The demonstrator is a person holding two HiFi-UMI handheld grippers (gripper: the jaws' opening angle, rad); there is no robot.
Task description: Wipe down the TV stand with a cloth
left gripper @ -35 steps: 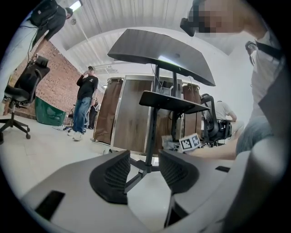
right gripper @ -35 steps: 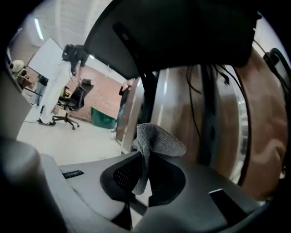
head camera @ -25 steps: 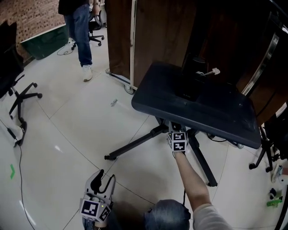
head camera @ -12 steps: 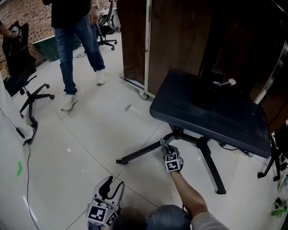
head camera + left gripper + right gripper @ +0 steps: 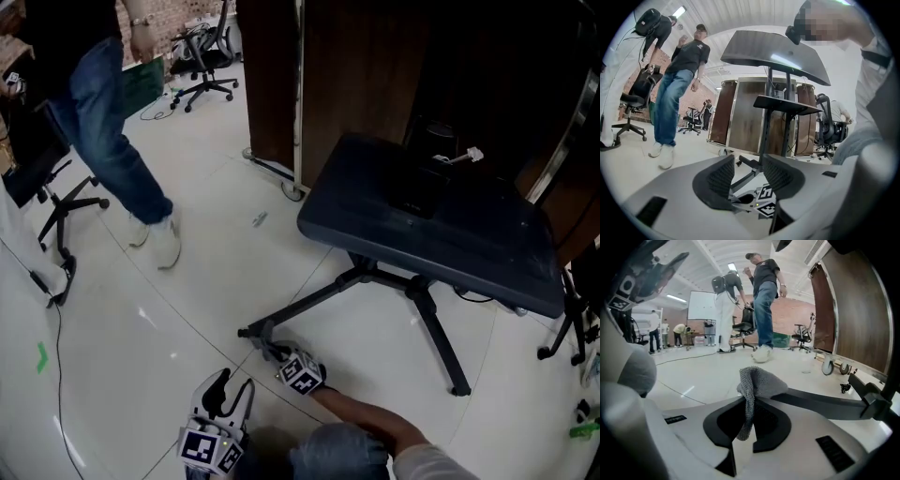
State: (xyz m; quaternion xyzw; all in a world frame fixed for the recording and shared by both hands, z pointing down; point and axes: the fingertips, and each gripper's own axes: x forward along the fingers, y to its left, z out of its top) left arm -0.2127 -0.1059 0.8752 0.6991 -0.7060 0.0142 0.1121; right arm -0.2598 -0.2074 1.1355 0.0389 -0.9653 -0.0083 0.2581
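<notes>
left gripper [image 5: 746, 168]: fingers [image 5: 723, 176] apart | right gripper [image 5: 277, 353]: low, fingers [image 5: 726, 420] pinching cloth [image 5: 757, 385]

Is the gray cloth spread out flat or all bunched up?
Bunched up. The cloth is pinched in the jaws of the right gripper, with a crumpled wad sticking out past them.

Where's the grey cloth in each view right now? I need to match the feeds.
Head view: grey cloth at the right gripper tip, bottom centre, by the end of the stand's long floor leg.
Left gripper view: cannot be made out; only the right gripper's marker cube shows, bottom centre.
Right gripper view: centre, pinched in the jaws, hanging down.
Shared landmark: the long floor leg.
</notes>
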